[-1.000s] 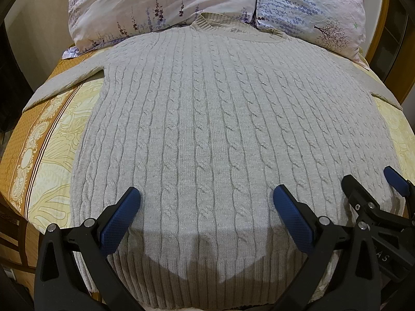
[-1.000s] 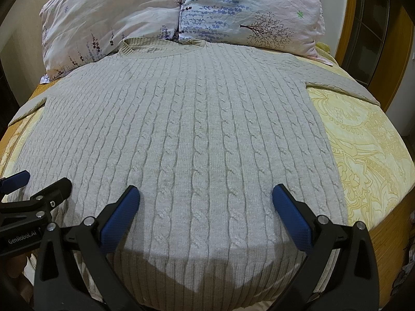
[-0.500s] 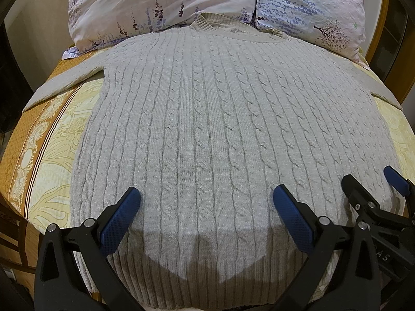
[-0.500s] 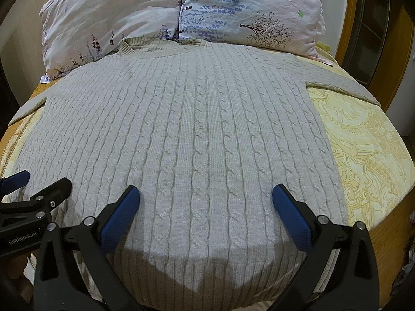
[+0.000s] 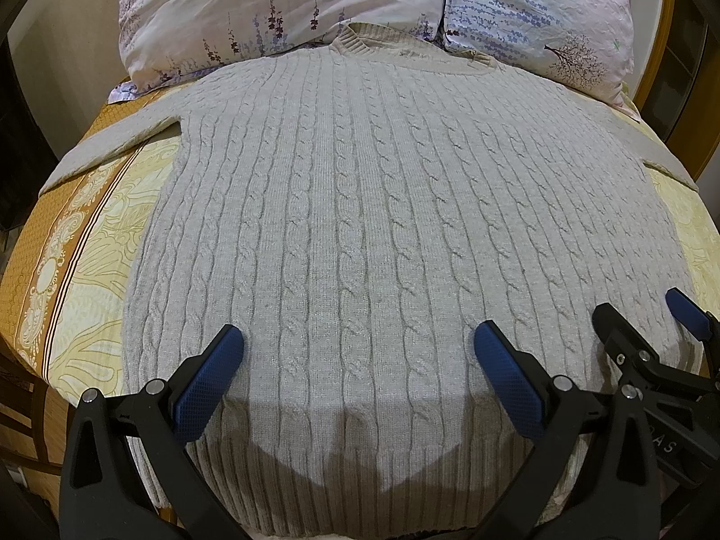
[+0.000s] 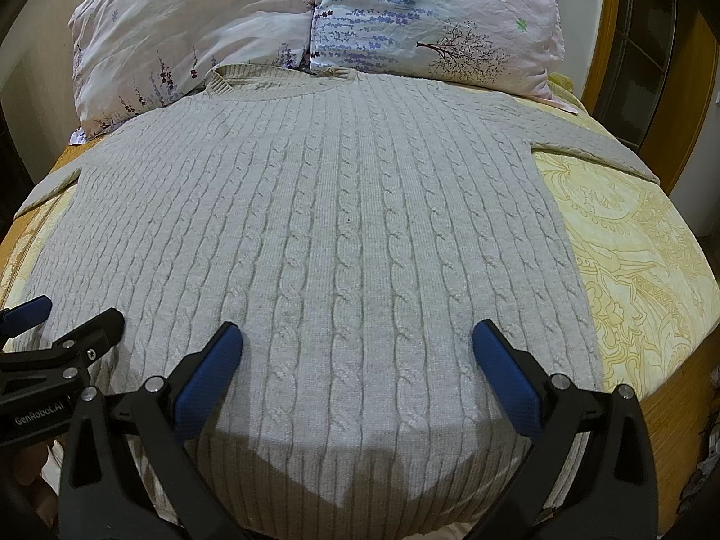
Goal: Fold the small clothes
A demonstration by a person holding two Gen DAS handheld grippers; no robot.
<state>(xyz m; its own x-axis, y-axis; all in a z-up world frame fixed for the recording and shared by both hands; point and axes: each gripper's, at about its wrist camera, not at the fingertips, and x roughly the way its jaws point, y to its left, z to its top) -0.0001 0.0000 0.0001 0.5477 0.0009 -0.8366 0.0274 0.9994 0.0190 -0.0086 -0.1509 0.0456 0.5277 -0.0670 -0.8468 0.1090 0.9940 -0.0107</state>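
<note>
I see no change from a second ago: the grey cable-knit sweater (image 5: pixel 382 234) lies flat on the bed (image 6: pixel 630 243), collar at the pillows (image 6: pixel 315 13). My left gripper (image 5: pixel 360 355) and right gripper (image 6: pixel 355 351) hover over its hem, jaws spread wide, gripping nothing.

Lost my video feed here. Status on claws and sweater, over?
Left claw open, right claw open, both over the hem. Sweater flat on bed, unfolded, collar against pillows. Nothing in the way.

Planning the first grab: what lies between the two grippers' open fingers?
Only grey cable-knit sweater, bare, between left gripper fingers and right gripper fingers, in both wrist views.
</note>
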